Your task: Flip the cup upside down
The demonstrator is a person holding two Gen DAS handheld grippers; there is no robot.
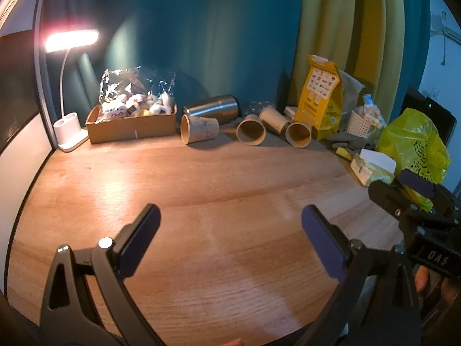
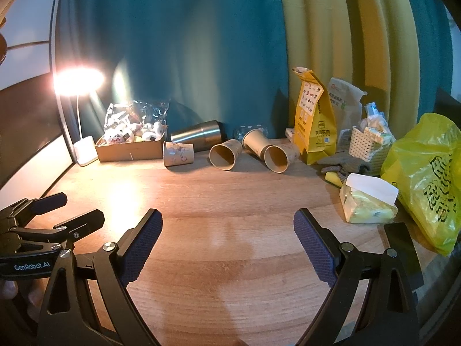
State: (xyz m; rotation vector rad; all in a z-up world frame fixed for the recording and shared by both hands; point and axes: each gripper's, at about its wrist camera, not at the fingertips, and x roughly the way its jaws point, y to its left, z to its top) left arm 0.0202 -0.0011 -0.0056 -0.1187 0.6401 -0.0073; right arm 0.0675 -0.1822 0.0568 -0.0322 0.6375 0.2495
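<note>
Several paper cups lie on their sides at the back of the wooden table: a printed one point(image 1: 198, 129) point(image 2: 178, 154), a brown one with its mouth toward me point(image 1: 251, 133) point(image 2: 223, 155), another brown one point(image 1: 298, 134) point(image 2: 278, 157) and a paler one behind point(image 1: 273, 118) point(image 2: 255, 141). A steel tumbler point(image 1: 213, 105) point(image 2: 197, 136) lies on its side behind them. My left gripper point(image 1: 230, 225) is open and empty over the near table. My right gripper point(image 2: 227, 230) is open and empty beside it, far from the cups.
A cardboard box of plush toys point(image 1: 131, 124) and a lit desk lamp point(image 1: 70, 39) stand at back left. A yellow paper bag point(image 1: 321, 98), white basket point(image 1: 360, 122), tissue pack point(image 2: 368, 201) and yellow plastic bag point(image 2: 426, 178) crowd the right side.
</note>
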